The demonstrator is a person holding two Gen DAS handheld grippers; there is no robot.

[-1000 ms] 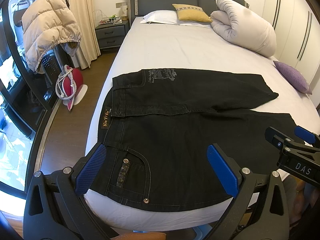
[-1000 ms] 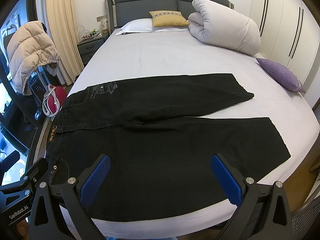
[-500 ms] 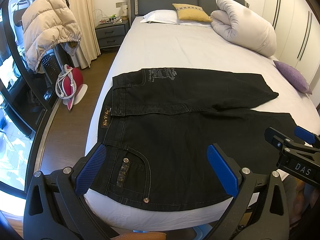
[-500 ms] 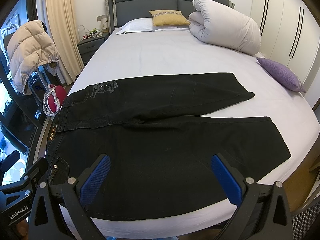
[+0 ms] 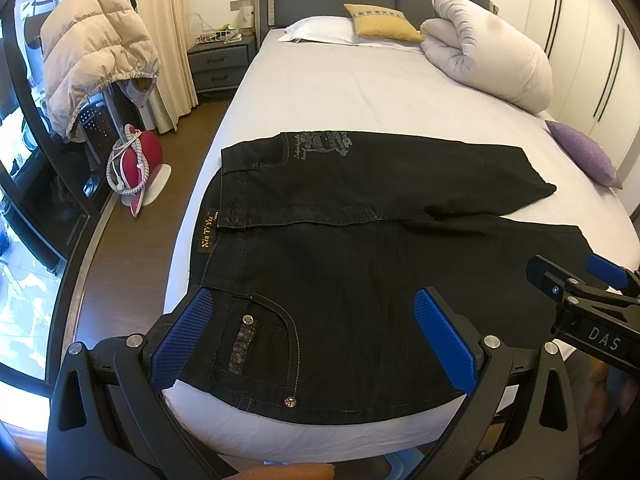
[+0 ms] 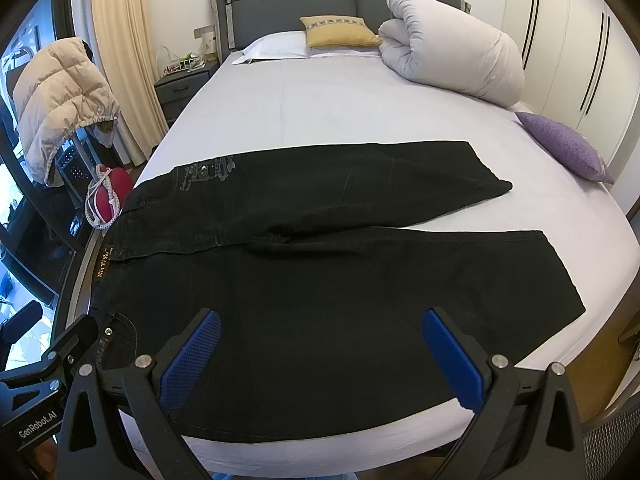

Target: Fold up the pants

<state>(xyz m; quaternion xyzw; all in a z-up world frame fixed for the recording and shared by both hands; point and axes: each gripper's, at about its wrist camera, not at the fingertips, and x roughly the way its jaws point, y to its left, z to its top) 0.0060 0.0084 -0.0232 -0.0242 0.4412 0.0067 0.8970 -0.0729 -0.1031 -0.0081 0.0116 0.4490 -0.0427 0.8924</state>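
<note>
Lying flat across the near end of the bed (image 6: 360, 92), the black pants (image 5: 360, 280) are spreading out with the waistband at the left edge of the mattress and both legs running off to the right; the far leg is angling a little away from the near one, so the two are parting toward the hems. Nothing about them is changing: over the last second the cloth is sitting exactly as it was, no fold started. The left gripper (image 5: 316, 334) is still hovering over the near hip pocket, its blue pads spread wide and gripping nothing. The right gripper (image 6: 320, 354) is hanging likewise over the near leg, tongs wide and empty. To my eye this is meaning the work is only beginning, both tools pausing before a first grasp along the near edge. Farther off, a rolled duvet (image 6: 452, 44) and a yellow cushion (image 6: 340, 30) are resting by the headboard, and a purple cushion (image 6: 560, 146) at the right.
</note>
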